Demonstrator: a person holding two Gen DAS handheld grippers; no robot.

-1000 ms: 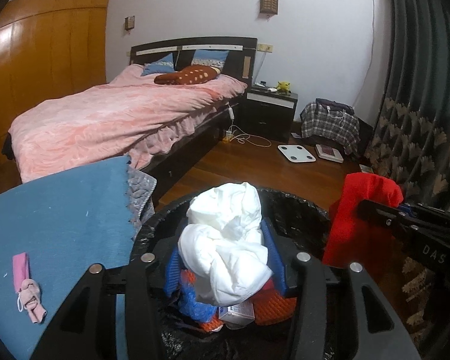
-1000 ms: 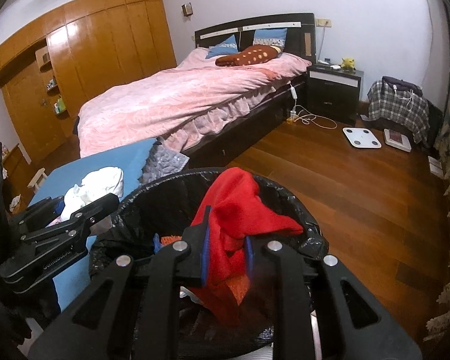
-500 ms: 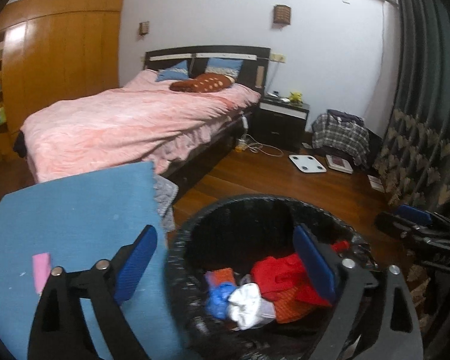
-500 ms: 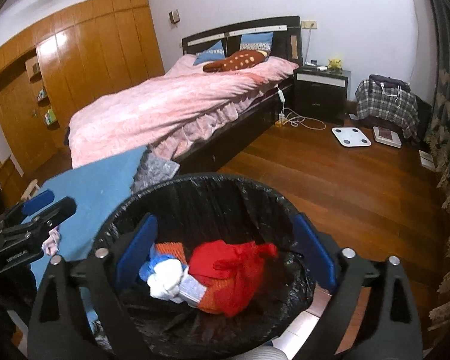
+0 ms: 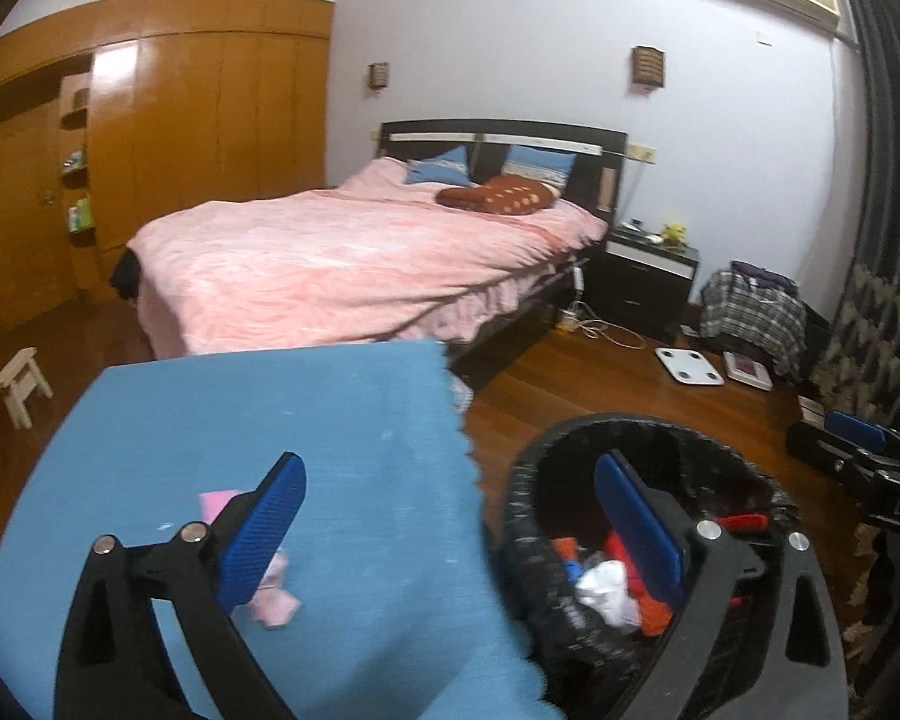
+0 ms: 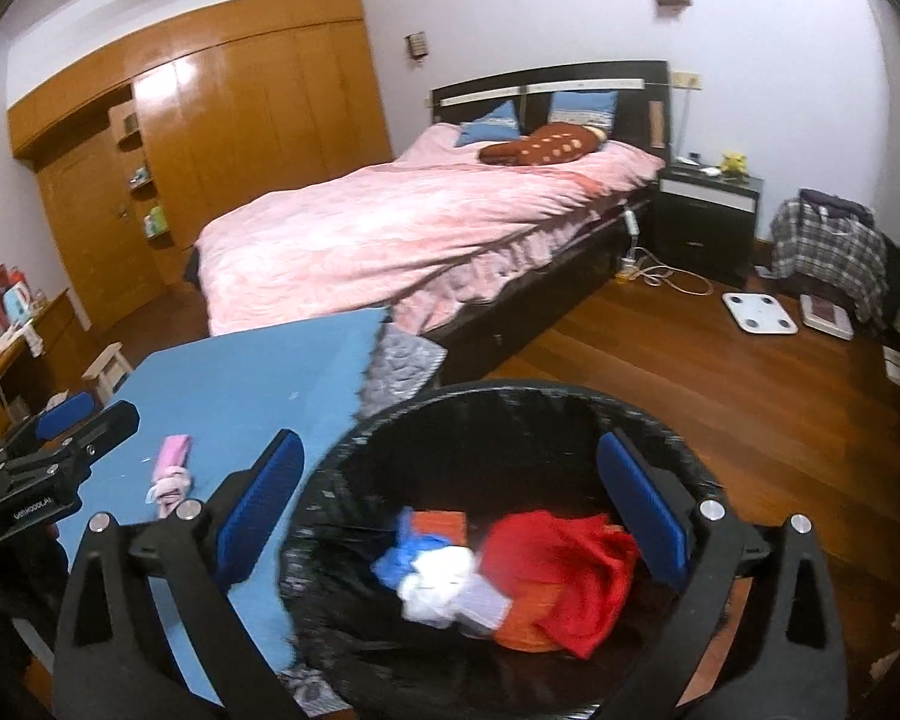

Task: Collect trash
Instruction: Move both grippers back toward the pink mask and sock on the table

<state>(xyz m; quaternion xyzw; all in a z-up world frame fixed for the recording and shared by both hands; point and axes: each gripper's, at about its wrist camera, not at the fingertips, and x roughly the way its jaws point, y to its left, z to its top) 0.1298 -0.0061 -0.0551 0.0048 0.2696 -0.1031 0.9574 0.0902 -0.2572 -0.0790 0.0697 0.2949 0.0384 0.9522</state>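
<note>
Both wads have left our tongs since a second ago and lie in the bin, so two pieces are collected; on the blue tabletop (image 5: 342,420) the pink scrap (image 6: 173,474) remains, likely next; our left tongs (image 5: 444,528) are spread wide and empty, shifted back over it; the black-lined trash bin (image 6: 510,402) holds white wad (image 6: 444,594) and red cloth (image 6: 564,570); our right tongs (image 6: 450,516) gape above them.
</note>
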